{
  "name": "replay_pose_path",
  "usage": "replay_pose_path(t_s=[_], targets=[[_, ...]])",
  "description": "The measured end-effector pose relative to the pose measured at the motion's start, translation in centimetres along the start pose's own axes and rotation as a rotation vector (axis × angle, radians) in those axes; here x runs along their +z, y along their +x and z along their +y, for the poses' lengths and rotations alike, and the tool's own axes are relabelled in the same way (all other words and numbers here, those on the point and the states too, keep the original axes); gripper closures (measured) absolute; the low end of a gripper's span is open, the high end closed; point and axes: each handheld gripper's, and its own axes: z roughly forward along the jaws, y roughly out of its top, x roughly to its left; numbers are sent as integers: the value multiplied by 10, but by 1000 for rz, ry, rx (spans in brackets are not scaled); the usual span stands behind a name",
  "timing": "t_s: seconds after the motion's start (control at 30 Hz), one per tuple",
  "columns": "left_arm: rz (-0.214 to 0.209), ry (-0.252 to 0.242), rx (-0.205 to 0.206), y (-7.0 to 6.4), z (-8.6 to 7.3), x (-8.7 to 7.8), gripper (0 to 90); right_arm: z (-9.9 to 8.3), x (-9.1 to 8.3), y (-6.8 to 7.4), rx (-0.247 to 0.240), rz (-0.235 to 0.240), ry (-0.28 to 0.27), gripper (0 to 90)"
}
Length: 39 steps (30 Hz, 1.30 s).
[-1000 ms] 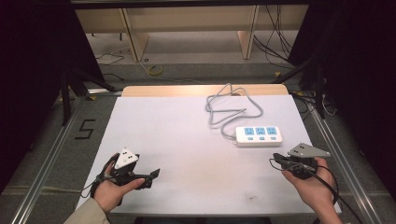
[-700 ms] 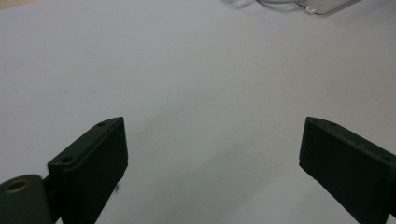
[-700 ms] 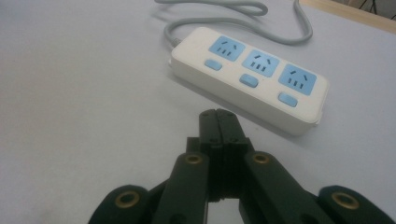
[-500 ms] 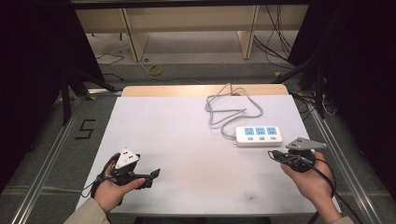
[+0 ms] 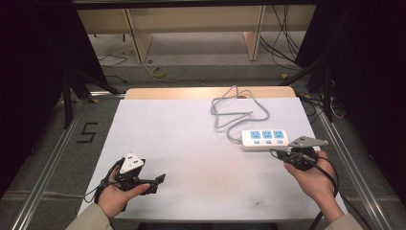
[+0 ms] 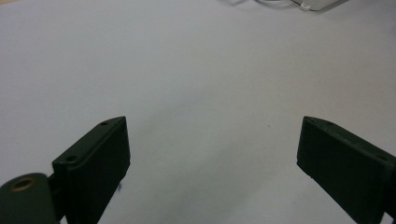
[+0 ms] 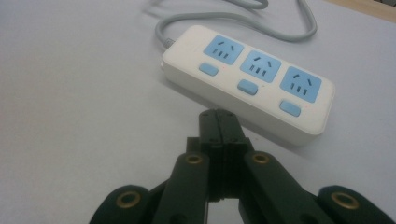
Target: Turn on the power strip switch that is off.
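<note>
In the high view, a white power strip point(image 5: 265, 139) lies at the right of the white desk point(image 5: 191, 134), its grey cord point(image 5: 237, 111) looping toward the far edge. In the left gripper view, the left gripper point(image 6: 212, 163) is spread wide over bare desk, empty. In the right gripper view, the right gripper point(image 7: 218, 125) is pressed closed, empty, just beside the strip's near side.

The setting was a lab: black curtains point(image 5: 28, 72), aluminium frame rails point(image 5: 43, 182), and a floor marker "5" point(image 5: 87, 132).
</note>
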Motion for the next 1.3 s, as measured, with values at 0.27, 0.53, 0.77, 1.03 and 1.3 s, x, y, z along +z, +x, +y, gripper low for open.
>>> replay_pose_path(t_s=[0.27,0.53,0.77,1.03,1.3], targets=[[5,-3,-2,0,0,0,92,6,4,-4,12,-14,12,900],[4,-4,2,0,1,0,95,10,6,-11,24,-24,14,900],[5,-8,-17,1,1,1,97,13,10,-14,44,-17,12,900],[23,-21,-21,3,1,0,95,15,12,-18,60,-17,17,900],[21,-19,-20,2,2,0,94,19,12,-27,98,-27,32,900]])
